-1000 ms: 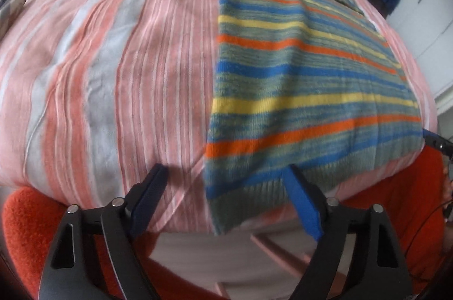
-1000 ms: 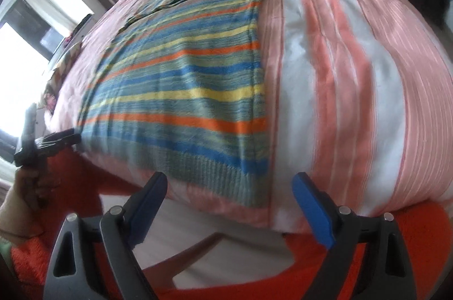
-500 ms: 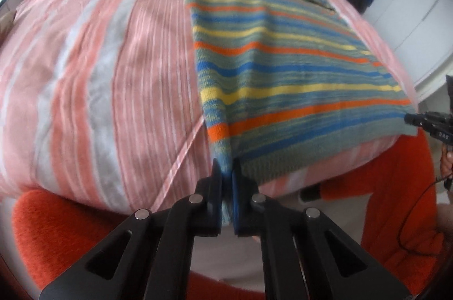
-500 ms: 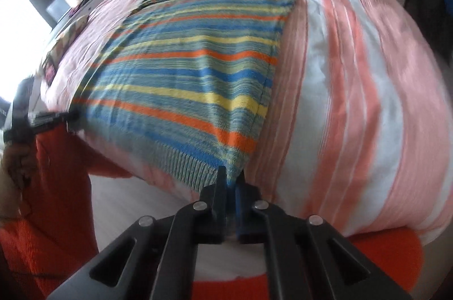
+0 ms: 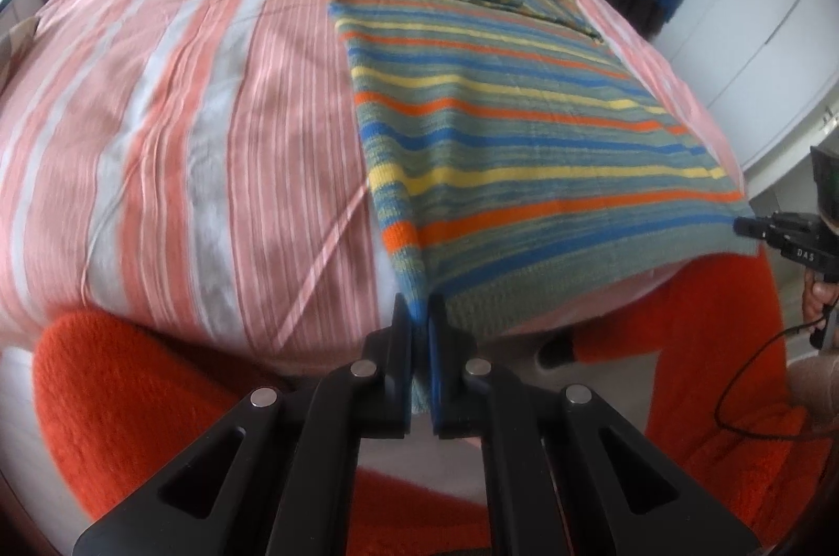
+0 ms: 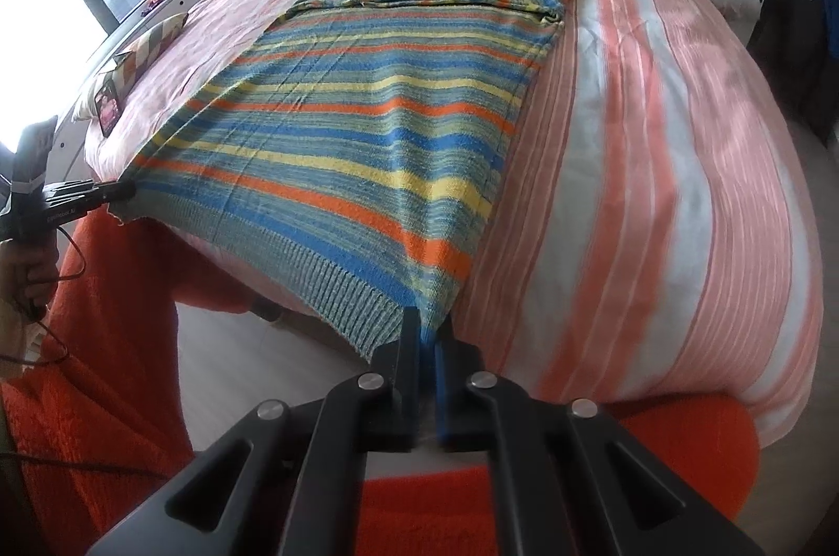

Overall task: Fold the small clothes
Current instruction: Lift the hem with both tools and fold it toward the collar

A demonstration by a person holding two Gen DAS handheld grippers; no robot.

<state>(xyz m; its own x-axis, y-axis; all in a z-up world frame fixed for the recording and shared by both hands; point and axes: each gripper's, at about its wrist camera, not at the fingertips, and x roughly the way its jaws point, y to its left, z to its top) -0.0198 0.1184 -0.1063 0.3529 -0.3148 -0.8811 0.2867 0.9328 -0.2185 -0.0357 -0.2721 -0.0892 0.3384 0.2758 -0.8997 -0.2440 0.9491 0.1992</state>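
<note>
My left gripper (image 5: pixel 419 320) pinches near-left hem corner of ribbed striped knit sweater (image 5: pixel 503 126); right gripper (image 6: pixel 427 325) pinches near-right corner. Right view alone shows window.

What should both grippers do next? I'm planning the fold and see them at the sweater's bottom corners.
Probably lift both corners together and carry the hem toward the collar end. The left gripper and the right gripper are each shut on a bottom corner of the sweater, which lies flat on the bed with its sleeves already folded across the top.
</note>
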